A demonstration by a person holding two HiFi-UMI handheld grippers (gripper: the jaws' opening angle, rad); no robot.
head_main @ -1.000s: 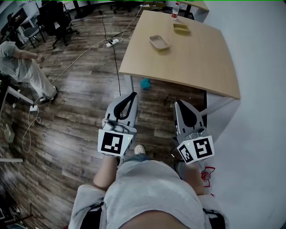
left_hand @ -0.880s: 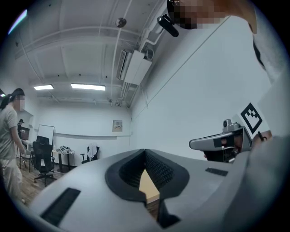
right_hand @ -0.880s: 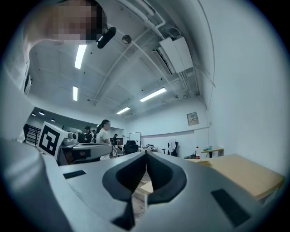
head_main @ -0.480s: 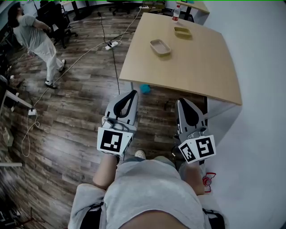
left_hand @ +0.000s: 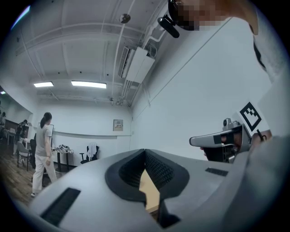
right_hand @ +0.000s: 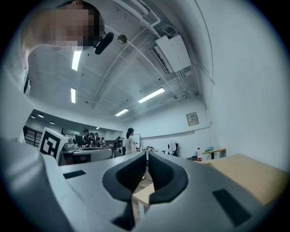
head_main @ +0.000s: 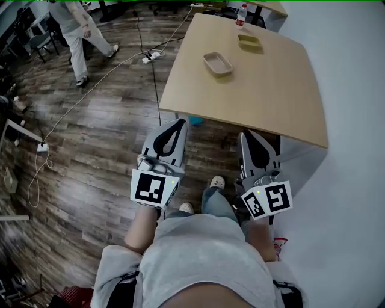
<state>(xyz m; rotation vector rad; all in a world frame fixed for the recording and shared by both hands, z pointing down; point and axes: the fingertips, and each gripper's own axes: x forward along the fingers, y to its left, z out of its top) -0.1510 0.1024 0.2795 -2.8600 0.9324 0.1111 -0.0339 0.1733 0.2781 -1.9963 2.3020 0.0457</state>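
Approach stage, by the look of it. Left gripper (head_main: pixel 180 123) and right gripper (head_main: pixel 242 136): both clenched, nothing between the jaws, held side by side over the wood floor (head_main: pixel 102 162), short of the table's near edge. Table (head_main: pixel 271 90): beige tray (head_main: pixel 217 62) mid-left, olive tray (head_main: pixel 248 41) farther, bottle (head_main: pixel 241 13) at the far edge. Reaching either tray would call for closing that gap and parting the jaws. Obstructions: none between. Power strip (head_main: pixel 151 56) on the floor, left; bystander (head_main: pixel 78 27) far left, well apart.

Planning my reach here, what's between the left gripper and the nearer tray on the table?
In the head view: ahead of the left gripper, wood floor, a teal object under the edge of the table, then bare tabletop up to the nearer tray.
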